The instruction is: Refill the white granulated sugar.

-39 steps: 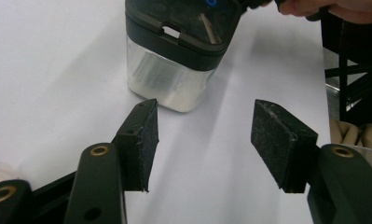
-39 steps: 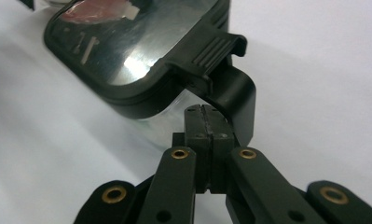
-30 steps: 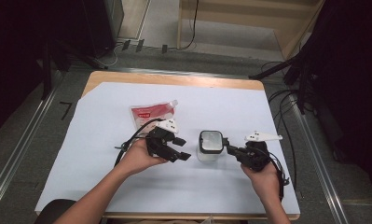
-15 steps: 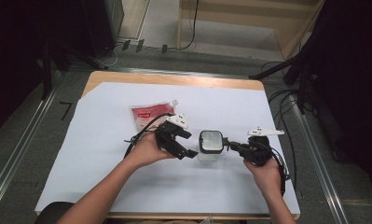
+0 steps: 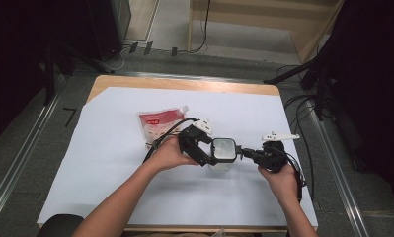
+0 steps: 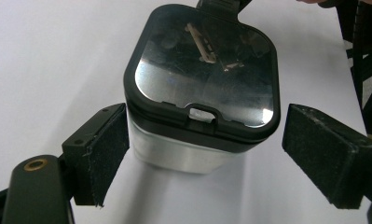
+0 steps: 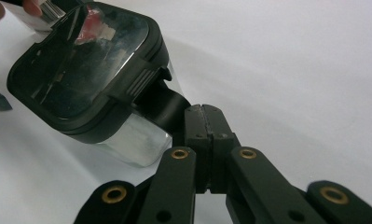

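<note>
A small container (image 5: 223,150) with a black-rimmed clear lid (image 6: 204,70) and a shiny body stands on the white sheet at the table's middle. My left gripper (image 5: 209,154) is at its left side. The jaws have just been opening and now stand open on either side of the container's body (image 6: 174,158). The left pad (image 6: 104,149) is close against it and the right pad (image 6: 328,154) is apart from it. From the right, my right gripper (image 5: 241,150) is shut (image 7: 203,112) on the black tab (image 7: 162,105) that sticks out from the lid (image 7: 81,60).
A red and white pouch (image 5: 160,123) lies flat on the white sheet (image 5: 110,163) just behind and left of my left hand. Cables trail from both grippers. The wooden table edge (image 5: 184,83) shows at the far side, with dark stands beyond.
My left gripper has moved right up to the container and its jaws have spread around it. The right gripper has kept its place on the tab.
</note>
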